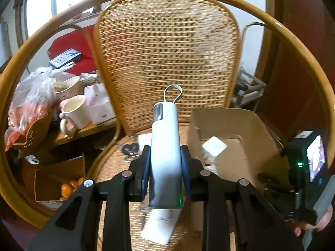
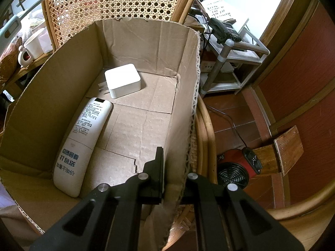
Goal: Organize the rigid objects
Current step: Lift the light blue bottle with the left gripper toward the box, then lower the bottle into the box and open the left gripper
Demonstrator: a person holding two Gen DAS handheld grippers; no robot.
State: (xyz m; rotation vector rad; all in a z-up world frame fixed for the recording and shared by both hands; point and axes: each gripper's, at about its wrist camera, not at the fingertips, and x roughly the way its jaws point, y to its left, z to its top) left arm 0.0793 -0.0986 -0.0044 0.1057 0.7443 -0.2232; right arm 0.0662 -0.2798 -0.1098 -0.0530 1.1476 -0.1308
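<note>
Pointing downward over the rattan chair, the left gripper is clamped on a white cylindrical device above the seat, while the right gripper pinches the right wall of the cardboard box containing a remote control and white adapter.

Daylight from the window behind blows out white; my left view smears, edges bow and darken.

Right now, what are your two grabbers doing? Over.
Left gripper shut on white tube, above chair seat. Right gripper pinching cardboard box wall. Remote, white charger already inside. Nothing blocking.
</note>
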